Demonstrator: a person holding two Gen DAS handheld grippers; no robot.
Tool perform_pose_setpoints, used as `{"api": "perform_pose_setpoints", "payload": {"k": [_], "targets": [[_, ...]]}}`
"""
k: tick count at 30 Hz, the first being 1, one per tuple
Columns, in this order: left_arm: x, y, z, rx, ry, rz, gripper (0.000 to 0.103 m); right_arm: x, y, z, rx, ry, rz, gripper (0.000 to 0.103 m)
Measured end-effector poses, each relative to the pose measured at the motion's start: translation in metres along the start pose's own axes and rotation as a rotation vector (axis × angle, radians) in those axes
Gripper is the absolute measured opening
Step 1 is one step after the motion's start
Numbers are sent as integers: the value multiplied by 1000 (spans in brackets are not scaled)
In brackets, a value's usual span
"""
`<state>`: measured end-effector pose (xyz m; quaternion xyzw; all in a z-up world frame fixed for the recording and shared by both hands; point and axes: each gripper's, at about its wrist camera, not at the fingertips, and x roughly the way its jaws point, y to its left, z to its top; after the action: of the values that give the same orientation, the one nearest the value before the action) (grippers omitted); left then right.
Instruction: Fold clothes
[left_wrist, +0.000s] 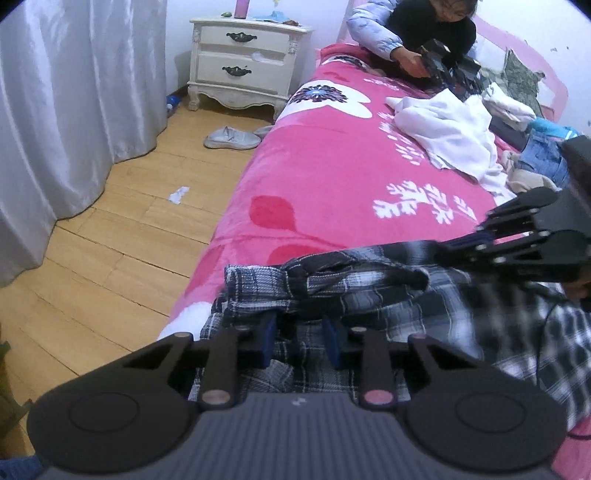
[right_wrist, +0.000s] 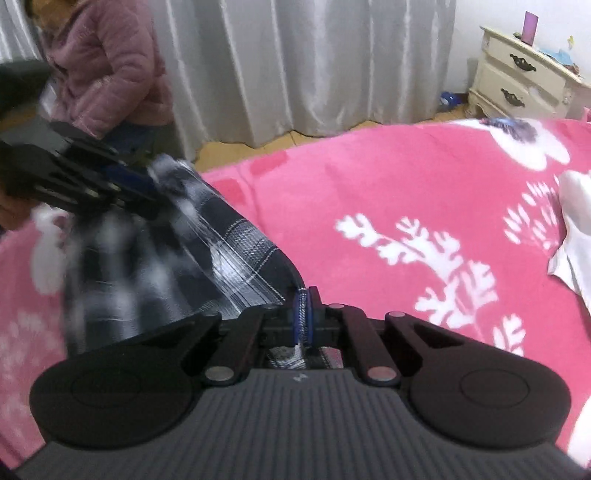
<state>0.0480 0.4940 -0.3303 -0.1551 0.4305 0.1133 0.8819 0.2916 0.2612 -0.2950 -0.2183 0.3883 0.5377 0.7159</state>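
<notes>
Now the left wrist view: left gripper (left_wrist: 300, 345) hangs over the plaid shirt (left_wrist: 369, 295) at the bed's (left_wrist: 325, 177) near edge, blue pads apart, cloth bunched between them, whether they pinch it I cannot tell. Pink blanket lies open beyond, up to white clothes (left_wrist: 454, 129). Over to the right wrist view: right gripper (right_wrist: 303, 317) is clamped on the shirt's hem (right_wrist: 236, 254); bare blanket spreads rightward.

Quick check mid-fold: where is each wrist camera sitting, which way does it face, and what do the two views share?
Left wrist: on the left gripper, looking down along the pink bed over the plaid shirt; the right gripper enters at right.
Right wrist: on the right gripper, shut on plaid shirt, facing the curtain.
Shared: shirt, bed, nightstand.
</notes>
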Motion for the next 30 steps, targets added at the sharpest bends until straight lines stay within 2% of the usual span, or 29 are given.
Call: {"api": "perform_pose_setpoints", "payload": {"k": [3, 4, 8, 10, 12, 15, 18, 20, 23, 27, 29, 30], "targets": [[-2, -1, 0, 10, 0, 8, 29, 11, -16, -3, 85, -5, 11, 10], [-4, -1, -1, 12, 0, 9, 29, 2, -27, -4, 154, -30, 0, 17], [-4, -1, -2, 20, 3, 15, 29, -50, -73, -14, 420, -150, -31, 21], [-4, -2, -1, 24, 7, 18, 29, -94, -96, -29, 558, -212, 44, 22], [-3, -3, 0, 32, 11, 24, 29, -144, -107, -46, 639, -214, 141, 23], [-3, -8, 0, 50, 17, 42, 29, -195, -95, -66, 568, -86, 144, 26], [-2, -14, 1, 67, 25, 68, 30, -198, -59, -83, 372, 97, 50, 34], [-2, -18, 2, 68, 32, 79, 33, -177, -39, -94, 229, 160, -29, 35], [0, -26, 4, 99, 46, 102, 38, -133, -27, -109, 119, 172, -121, 35], [1, -34, 4, 159, 62, 123, 41, -92, -52, -120, 127, 142, -209, 33], [1, -33, 5, 158, 66, 124, 41, -100, -88, -123, 333, 54, -233, 33], [0, -33, 5, 154, 68, 125, 41, -114, -94, -129, 397, 16, -234, 33]]}}
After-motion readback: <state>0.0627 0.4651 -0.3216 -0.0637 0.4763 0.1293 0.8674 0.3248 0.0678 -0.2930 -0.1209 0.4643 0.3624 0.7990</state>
